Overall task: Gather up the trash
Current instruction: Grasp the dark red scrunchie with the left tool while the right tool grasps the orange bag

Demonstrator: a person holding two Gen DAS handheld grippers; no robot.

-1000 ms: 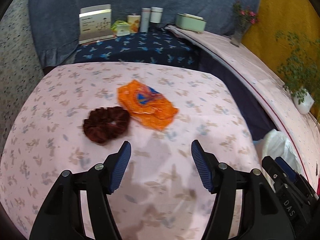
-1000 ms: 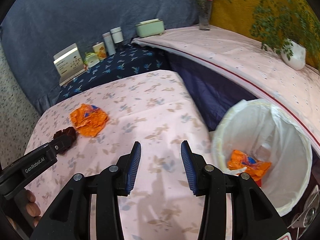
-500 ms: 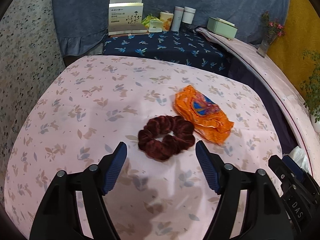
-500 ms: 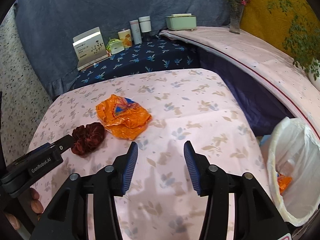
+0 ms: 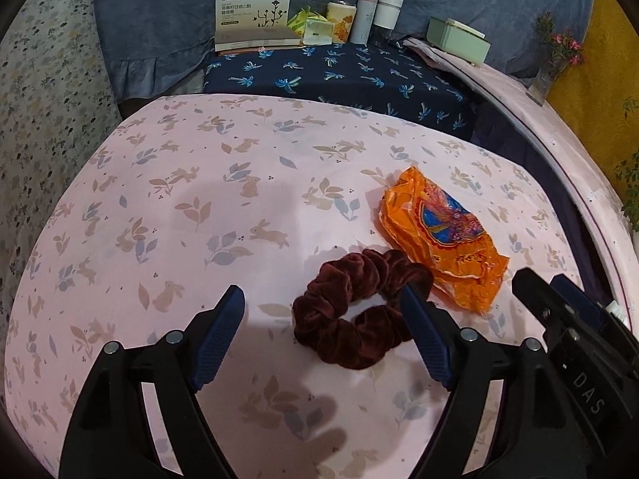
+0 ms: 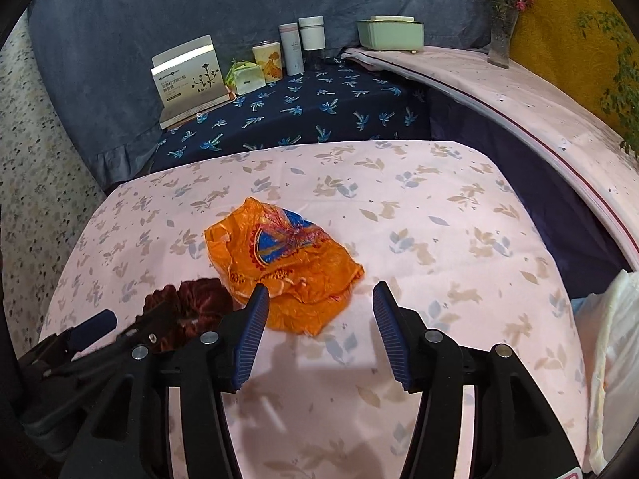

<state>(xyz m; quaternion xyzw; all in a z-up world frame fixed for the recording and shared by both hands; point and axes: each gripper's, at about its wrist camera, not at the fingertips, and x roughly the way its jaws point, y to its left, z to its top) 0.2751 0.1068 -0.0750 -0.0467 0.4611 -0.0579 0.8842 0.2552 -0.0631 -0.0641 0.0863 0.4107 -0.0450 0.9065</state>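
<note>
left gripper [image 5: 321, 305]: jaws spread, just been widening, nothing gripped; dark red scrunchie [image 5: 361, 311] lies between its fingers | right gripper [image 6: 319, 305]: jaws apart, just been widening, nothing pinched; orange wrapper [image 6: 285, 263] lies just ahead, slightly left, on pink tablecloth [image 6: 439, 219]

The pink rabbit-print tablecloth [image 5: 167, 207] lies bare across the left and centre of the left wrist frame, giving wide free room there. At lower right of that frame the dark red scrunchie [image 5: 351, 315] and the orange wrapper [image 5: 439, 235], touching each other, take up the surface, and the right gripper [image 6: 319, 299] crowds the lower right edge. In the right wrist frame the cloth is clear on the right up to the white bin liner [image 6: 607, 319] at the right edge, while boxes and cups [image 6: 295, 48] line the back wall, well apart.
</note>
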